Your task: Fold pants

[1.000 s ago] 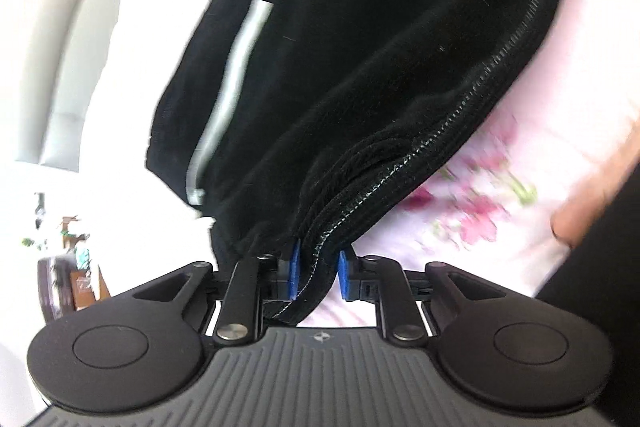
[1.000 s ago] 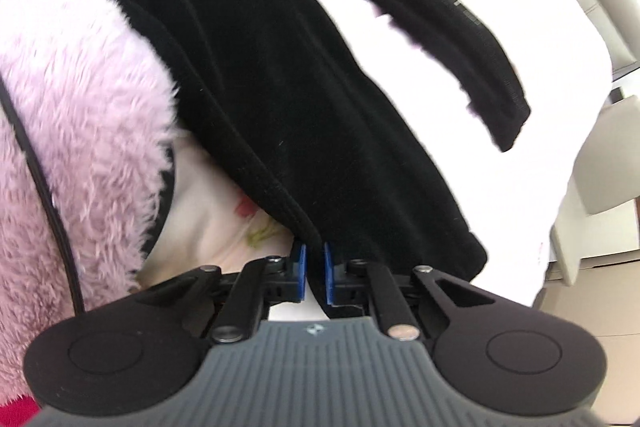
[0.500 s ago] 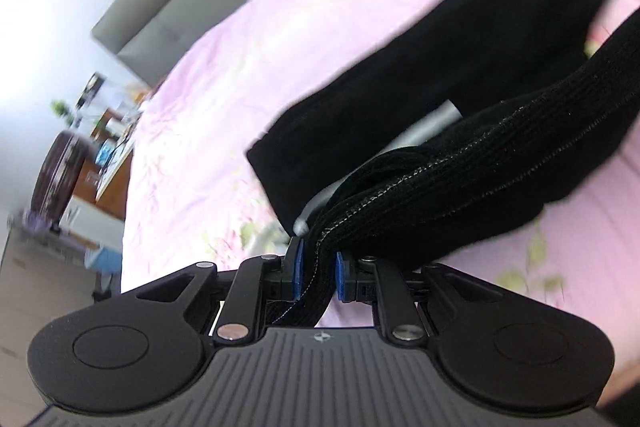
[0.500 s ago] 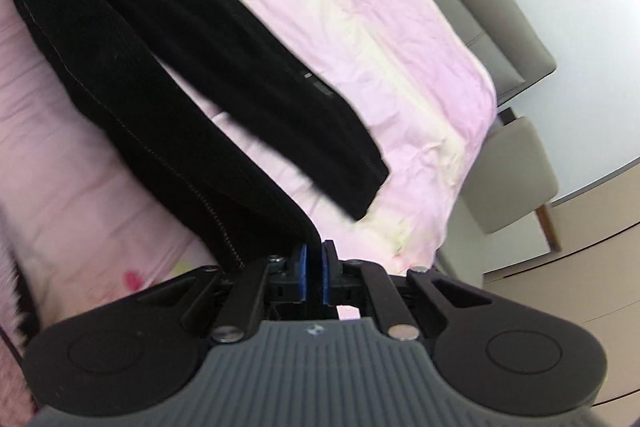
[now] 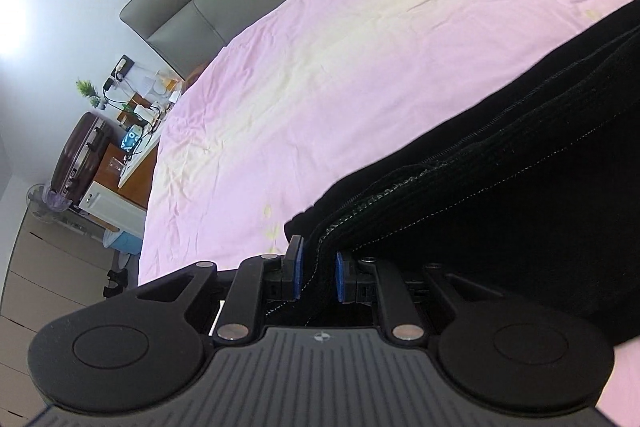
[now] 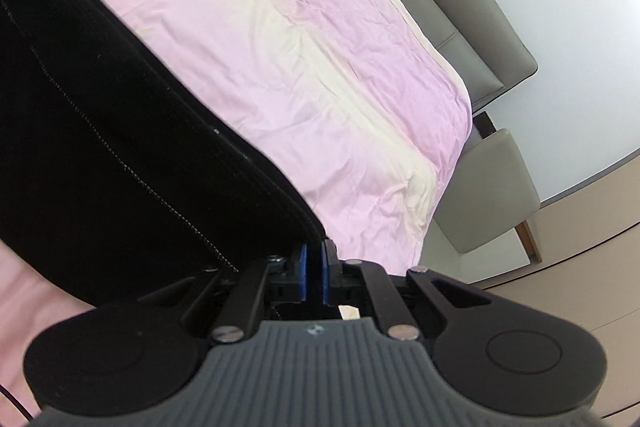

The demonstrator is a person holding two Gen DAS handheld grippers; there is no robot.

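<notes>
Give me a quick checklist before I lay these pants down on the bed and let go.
1. Left gripper clamped on the pants: ok, thick seamed edge between the pads.
2. Right gripper clamped on the pants: ok, fabric pinched at the tips.
3. Bed sheet ahead free of objects: ok in the visible part.
4. Pants lying flat without bunching: cannot tell, most of the cloth is out of frame.
5. Legs aligned: cannot tell.

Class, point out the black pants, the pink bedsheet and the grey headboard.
black pants (image 5: 520, 195), left wrist view, ribbed hem.
pink bedsheet (image 6: 300, 67), right wrist view, wrinkled middle.
grey headboard (image 5: 192, 7), left wrist view, padded face.
</notes>
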